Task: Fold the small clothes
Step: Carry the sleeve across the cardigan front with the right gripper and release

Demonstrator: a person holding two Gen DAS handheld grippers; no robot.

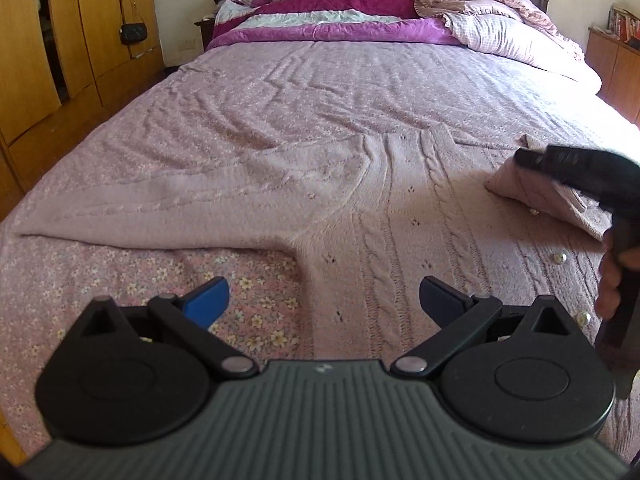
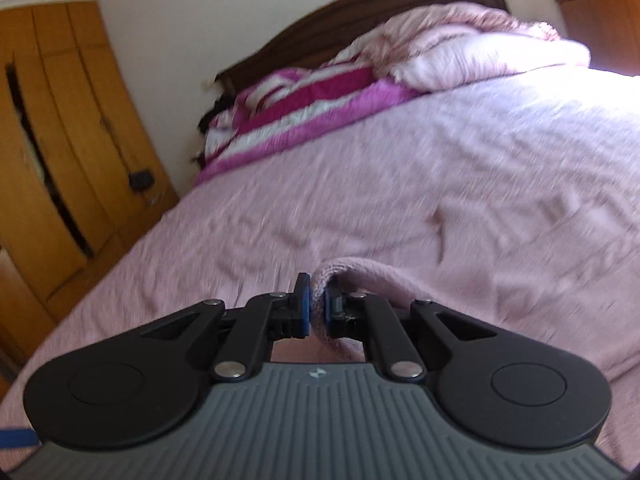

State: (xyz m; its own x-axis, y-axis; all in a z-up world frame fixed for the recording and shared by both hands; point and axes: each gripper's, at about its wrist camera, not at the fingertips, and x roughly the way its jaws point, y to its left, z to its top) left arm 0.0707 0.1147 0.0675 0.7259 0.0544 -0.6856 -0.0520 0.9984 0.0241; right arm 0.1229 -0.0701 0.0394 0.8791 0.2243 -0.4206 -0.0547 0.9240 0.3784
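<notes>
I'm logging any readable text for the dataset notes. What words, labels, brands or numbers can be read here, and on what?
No text can be read in either view.
Small pale logo mark on the left gripper body: a symbol, not letters.
The same mark on the right gripper body: too small to read.
Book spines on the shelf at far right: too small and blurred to read.

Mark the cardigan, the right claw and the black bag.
cardigan (image 1: pixel 400 216): left wrist view, cable-knit front.
right claw (image 2: pixel 316 306): right wrist view, between pads pinching knit.
black bag (image 1: pixel 133 32): left wrist view, bag body.
</notes>
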